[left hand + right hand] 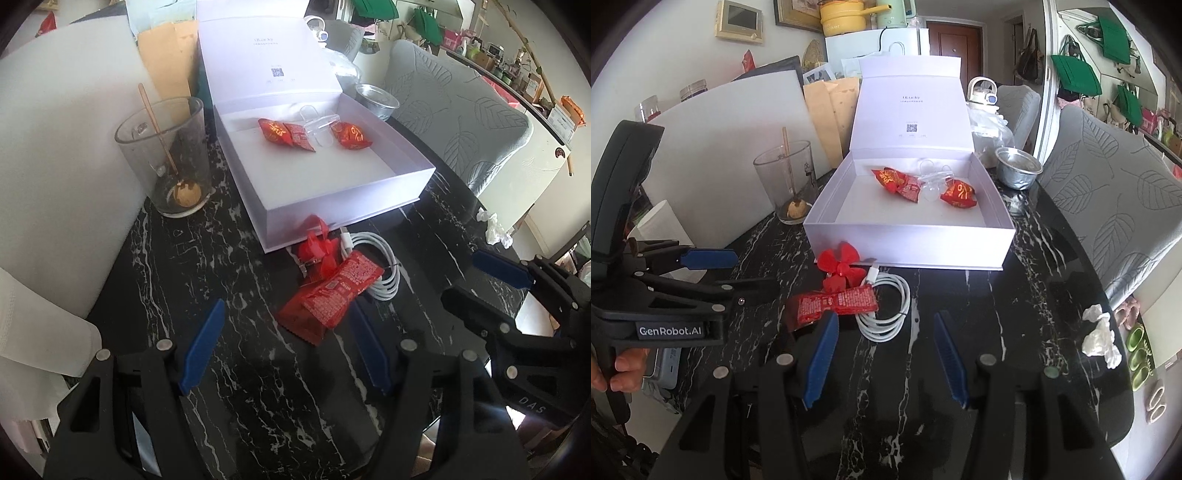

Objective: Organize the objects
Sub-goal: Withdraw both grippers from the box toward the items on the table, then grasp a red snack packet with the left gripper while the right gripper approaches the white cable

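Observation:
An open white gift box [332, 210] [908, 243] stands on the black marble table [229, 280], lid up. Inside lie three red candy packets [284, 133] [897, 182] and a clear plastic piece [319, 123]. In front of the box are a red plastic fan [317, 247] [842, 266], a coiled white cable [380, 269] [886, 314] and a flat red snack packet [332, 295] [831, 304]. My left gripper [286, 349] is open just short of the packet. My right gripper [885, 360] is open just short of the cable. Neither holds anything.
A glass cup [166, 147] [786, 177] with a wooden stirrer stands left of the box, against a white board [66, 129]. A metal bowl [1017, 166] and crumpled tissue [1102, 336] lie to the right. A grey chair [1126, 184] borders the table's right edge.

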A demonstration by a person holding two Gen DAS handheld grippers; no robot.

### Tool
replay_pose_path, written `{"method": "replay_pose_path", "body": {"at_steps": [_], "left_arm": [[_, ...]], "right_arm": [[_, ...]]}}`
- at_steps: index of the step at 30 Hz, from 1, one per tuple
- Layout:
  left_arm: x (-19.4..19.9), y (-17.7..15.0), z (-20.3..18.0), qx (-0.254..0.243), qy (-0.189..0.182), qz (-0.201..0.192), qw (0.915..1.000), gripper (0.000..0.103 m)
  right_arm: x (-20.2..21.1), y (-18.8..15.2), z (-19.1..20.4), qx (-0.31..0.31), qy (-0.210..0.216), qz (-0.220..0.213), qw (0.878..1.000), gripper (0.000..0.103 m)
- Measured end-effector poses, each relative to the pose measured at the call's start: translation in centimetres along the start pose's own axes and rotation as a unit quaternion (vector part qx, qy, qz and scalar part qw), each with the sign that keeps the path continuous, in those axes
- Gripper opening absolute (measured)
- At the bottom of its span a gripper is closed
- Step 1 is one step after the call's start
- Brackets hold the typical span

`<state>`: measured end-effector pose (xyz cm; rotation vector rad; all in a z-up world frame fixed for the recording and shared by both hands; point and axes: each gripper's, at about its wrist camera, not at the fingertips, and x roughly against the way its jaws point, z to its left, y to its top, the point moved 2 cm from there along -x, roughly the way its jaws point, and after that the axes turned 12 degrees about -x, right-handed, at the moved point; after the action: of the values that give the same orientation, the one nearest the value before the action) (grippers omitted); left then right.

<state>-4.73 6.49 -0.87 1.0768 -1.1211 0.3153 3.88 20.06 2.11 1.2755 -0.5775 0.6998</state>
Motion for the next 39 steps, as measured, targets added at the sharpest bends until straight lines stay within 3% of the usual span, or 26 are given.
{"method": "replay_pose_path", "body": {"at_steps": [23,30,39], "left_arm": [[-4.5,0.6,-1.3,-0.051,-0.067,0.022,0.9962,0.068],[-5.6,0.9,-1.2,-0.049,-0.085,0.032,0.9946,0.068],[-5.8,1.4,-2.5,-0.066,-0.102,0.019,0.9924,0.068]], "right_arm": [[-6.7,0.2,-1.9,-0.003,0.003,0.058,0.998,0.054],[-7.6,0.5,-2.1,0.0,0.014,0.06,0.998,0.039],[-7.5,0.7,-3.1,-0.009,0.012,0.057,0.998,0.036]]}}
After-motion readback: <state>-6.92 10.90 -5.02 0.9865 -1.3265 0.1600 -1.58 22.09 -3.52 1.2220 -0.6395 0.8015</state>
